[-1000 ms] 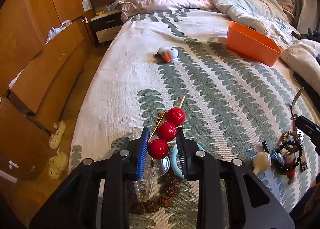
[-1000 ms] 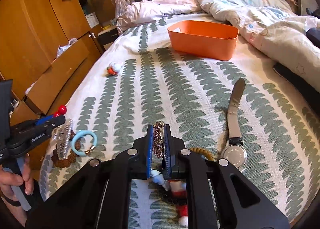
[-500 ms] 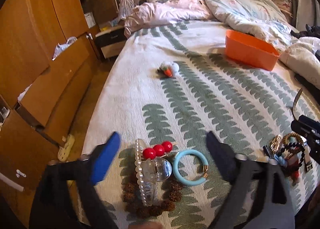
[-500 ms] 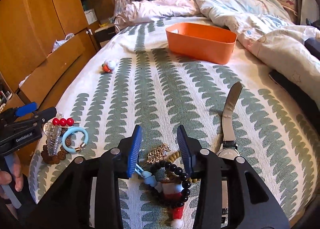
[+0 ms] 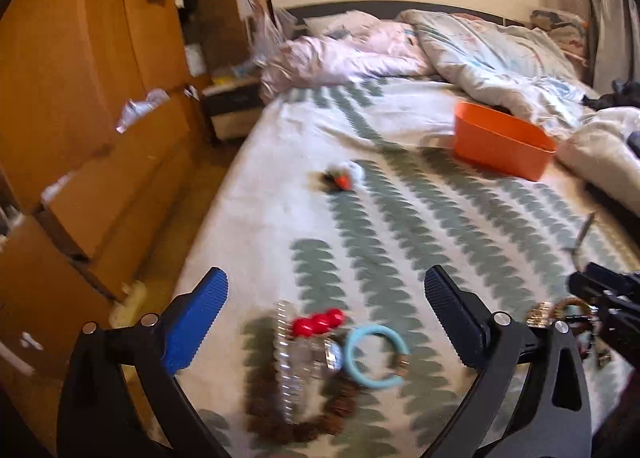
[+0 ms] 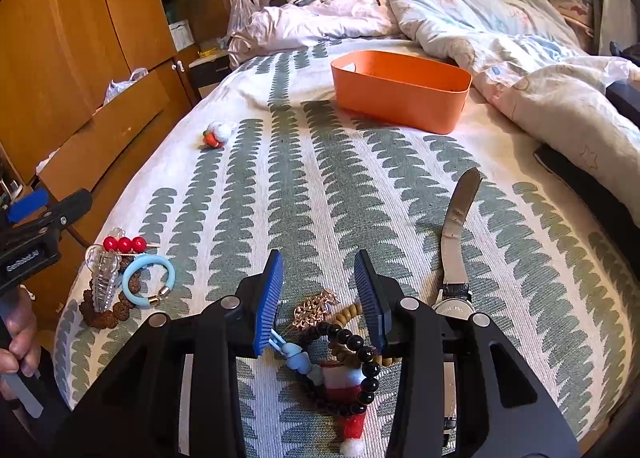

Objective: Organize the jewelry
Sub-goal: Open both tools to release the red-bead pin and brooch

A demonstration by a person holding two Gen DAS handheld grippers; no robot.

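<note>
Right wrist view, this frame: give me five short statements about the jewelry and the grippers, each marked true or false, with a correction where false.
1. The orange bin stands on the bedspread beyond both jewelry piles. True.
2. The right gripper is clamped on the gold chain piece. False: its pads stand apart and the chain lies on the bedspread between them.
3. The light blue bangle lies beside the red bead hairpin. True.
4. The wristwatch is inside the orange bin. False: it lies on the bedspread with its strap stretched towards the bin.
5. The left gripper holds the red bead hairpin. False: its jaws are opening wide and hold nothing.
</note>
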